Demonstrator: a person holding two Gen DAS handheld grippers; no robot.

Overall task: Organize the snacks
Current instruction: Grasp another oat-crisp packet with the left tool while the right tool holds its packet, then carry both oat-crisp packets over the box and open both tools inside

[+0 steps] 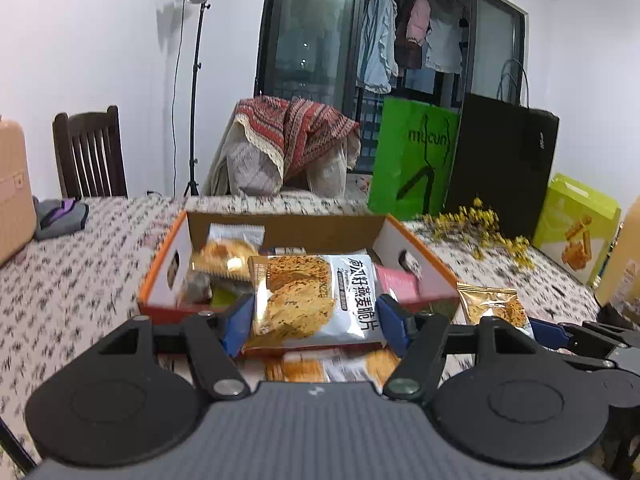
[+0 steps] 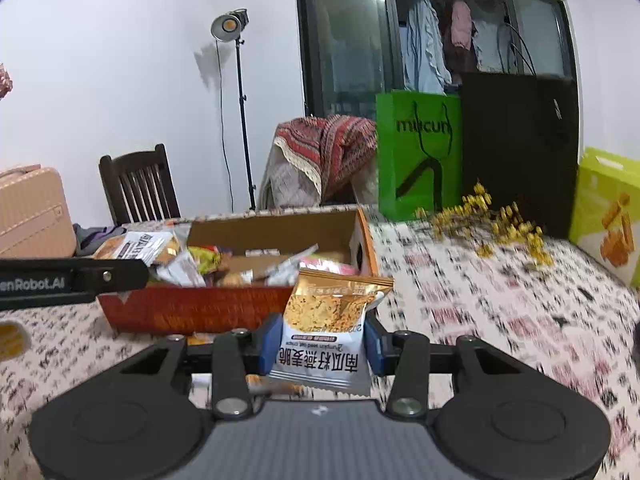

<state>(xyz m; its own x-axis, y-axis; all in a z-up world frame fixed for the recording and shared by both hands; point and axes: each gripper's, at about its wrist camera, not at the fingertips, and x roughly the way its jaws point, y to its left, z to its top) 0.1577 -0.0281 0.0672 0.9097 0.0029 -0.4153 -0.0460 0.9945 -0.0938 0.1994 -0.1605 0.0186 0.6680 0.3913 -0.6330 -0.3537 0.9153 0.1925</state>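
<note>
My left gripper (image 1: 314, 322) is shut on a white and gold oat crisp packet (image 1: 312, 300), held flat between the blue pads (image 1: 236, 320) just in front of the orange cardboard box (image 1: 320, 232). The box holds several snack packets. Another packet (image 1: 332, 368) lies on the table under the gripper. My right gripper (image 2: 322, 346) is shut on a gold-topped packet of the same kind (image 2: 328, 320), which stands upright near the right front corner of the box (image 2: 192, 308). That packet also shows at the right of the left wrist view (image 1: 494, 308).
A green paper bag (image 1: 412, 160) and a black bag (image 1: 504, 164) stand behind the box, with dried yellow flowers (image 1: 484, 232) in front of them. A yellow-green carton (image 1: 576, 224) is at far right. A pink suitcase (image 2: 32, 208), a dark chair (image 2: 138, 184) and a lamp stand (image 2: 240, 120) are at left.
</note>
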